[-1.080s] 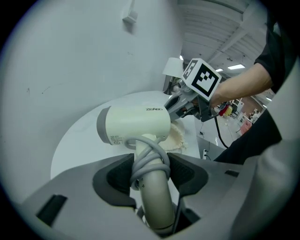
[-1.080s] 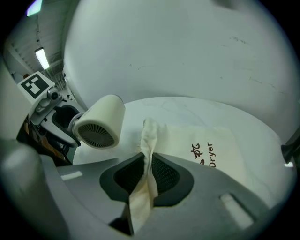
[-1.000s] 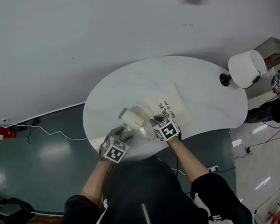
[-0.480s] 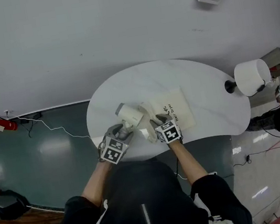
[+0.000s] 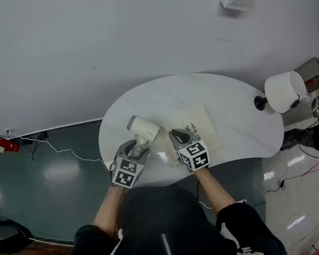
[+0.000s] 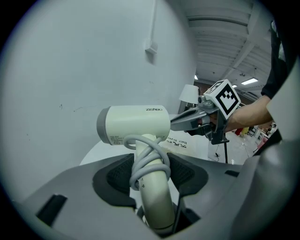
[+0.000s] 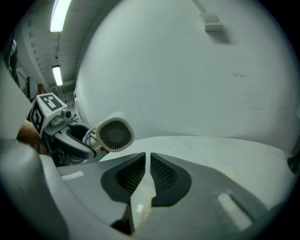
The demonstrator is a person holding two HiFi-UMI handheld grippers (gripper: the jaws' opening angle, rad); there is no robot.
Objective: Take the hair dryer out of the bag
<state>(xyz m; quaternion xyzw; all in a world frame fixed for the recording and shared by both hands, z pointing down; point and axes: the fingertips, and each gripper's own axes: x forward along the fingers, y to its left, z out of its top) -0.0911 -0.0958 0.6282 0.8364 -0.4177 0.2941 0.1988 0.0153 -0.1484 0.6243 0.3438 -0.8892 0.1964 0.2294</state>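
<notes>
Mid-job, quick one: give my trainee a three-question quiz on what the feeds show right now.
1. Multiple choice: which part of the hair dryer does the left tool clamp? A) handle B) barrel C) rear grille
2. True or false: the hair dryer sits inside the bag.
3. What is wound round the handle?
Key: 1 A. 2 False; it is held up, clear of the bag. 3 Its grey cord.

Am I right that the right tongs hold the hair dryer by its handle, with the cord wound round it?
No: the left tongs hold the hair dryer by its handle, cord wound round it; the left gripper view shows this.
</notes>
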